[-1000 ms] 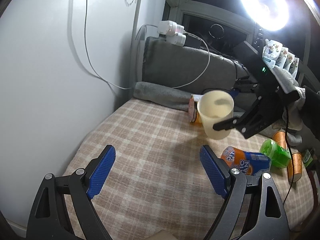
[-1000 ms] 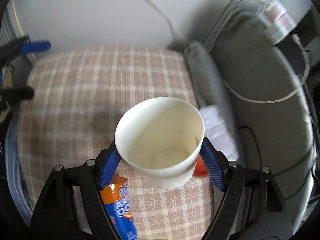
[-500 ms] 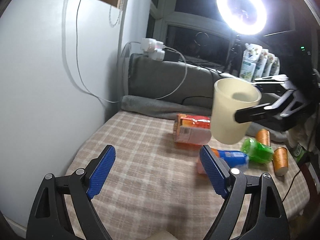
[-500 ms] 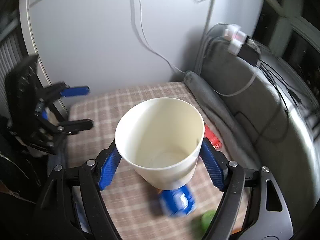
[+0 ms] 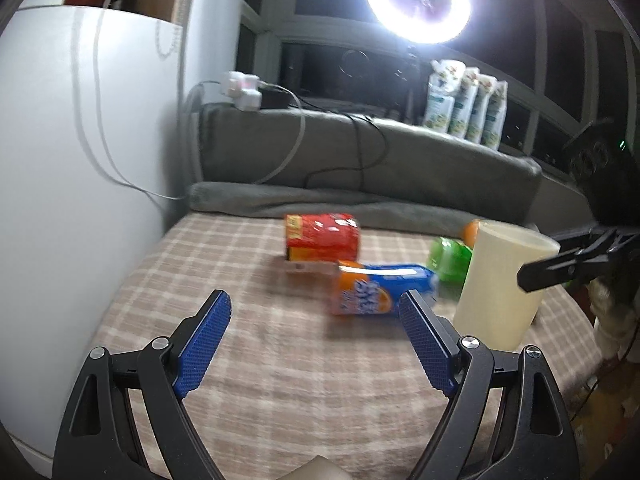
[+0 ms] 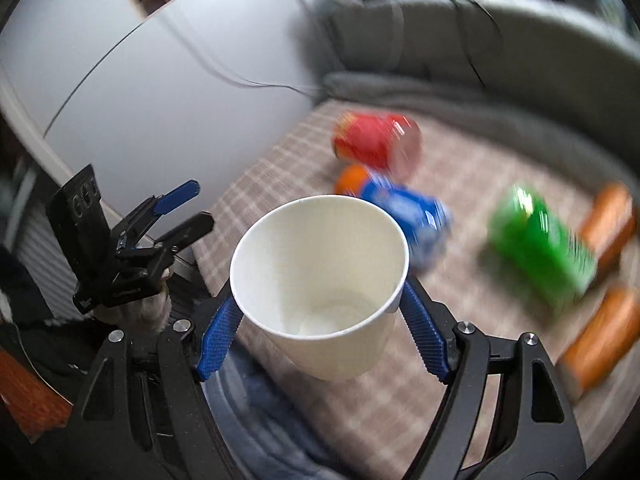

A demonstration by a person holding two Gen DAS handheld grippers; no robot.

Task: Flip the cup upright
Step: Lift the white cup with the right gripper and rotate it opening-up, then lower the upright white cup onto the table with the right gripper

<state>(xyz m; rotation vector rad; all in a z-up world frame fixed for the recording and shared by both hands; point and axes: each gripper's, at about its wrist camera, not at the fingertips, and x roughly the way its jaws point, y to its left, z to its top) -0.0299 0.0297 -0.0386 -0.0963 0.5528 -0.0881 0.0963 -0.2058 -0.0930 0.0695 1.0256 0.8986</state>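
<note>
A cream paper cup (image 6: 320, 292) is clamped between the blue pads of my right gripper (image 6: 320, 328), mouth up and empty. In the left wrist view the cup (image 5: 500, 284) stands upright at the right, low over or on the checked cloth (image 5: 280, 360), with the right gripper's black fingers (image 5: 560, 268) on it. My left gripper (image 5: 316, 344) is open and empty above the cloth's near left part; it also shows in the right wrist view (image 6: 160, 220).
A red packet (image 5: 320, 240), a blue-orange packet (image 5: 376, 288), a green packet (image 5: 448, 258) and two orange rolls (image 6: 600, 336) lie on the cloth. A grey cushion (image 5: 360, 160) with cables runs along the back. A white wall (image 5: 80, 160) is left.
The right gripper has carried the cup down and to the right, from mid-air to low by the cloth's right edge. The left gripper stayed open and tilted its view upward.
</note>
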